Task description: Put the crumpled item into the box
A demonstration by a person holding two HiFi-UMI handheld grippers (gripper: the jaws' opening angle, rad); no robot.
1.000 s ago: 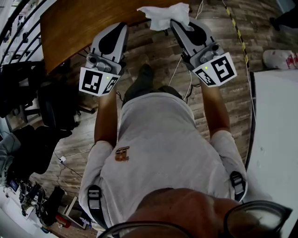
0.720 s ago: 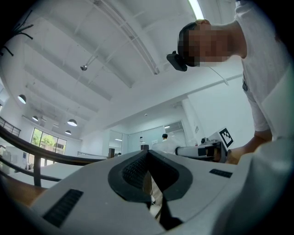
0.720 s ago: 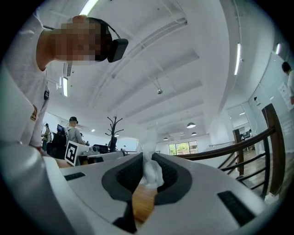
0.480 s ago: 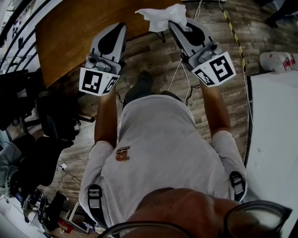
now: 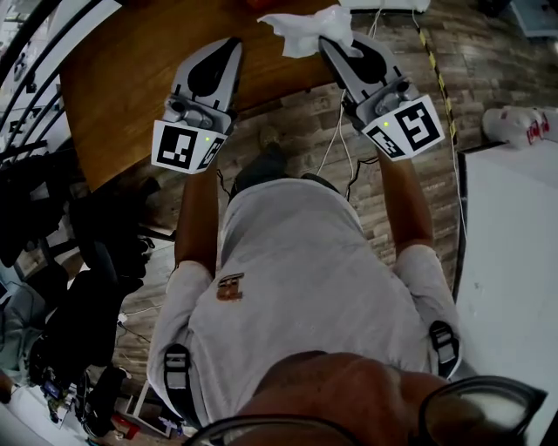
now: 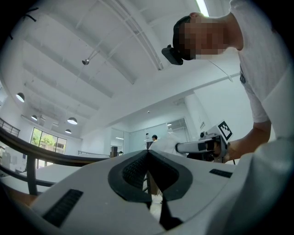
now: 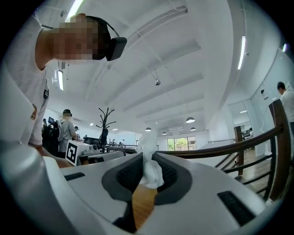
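While my right gripper [image 5: 333, 42] clamps its jaws on the white crumpled item [image 5: 307, 26], that item hangs over the wooden table [image 5: 122, 78], near its edge. My left gripper [image 5: 228, 48], alongside, has its jaws together with nothing between them.
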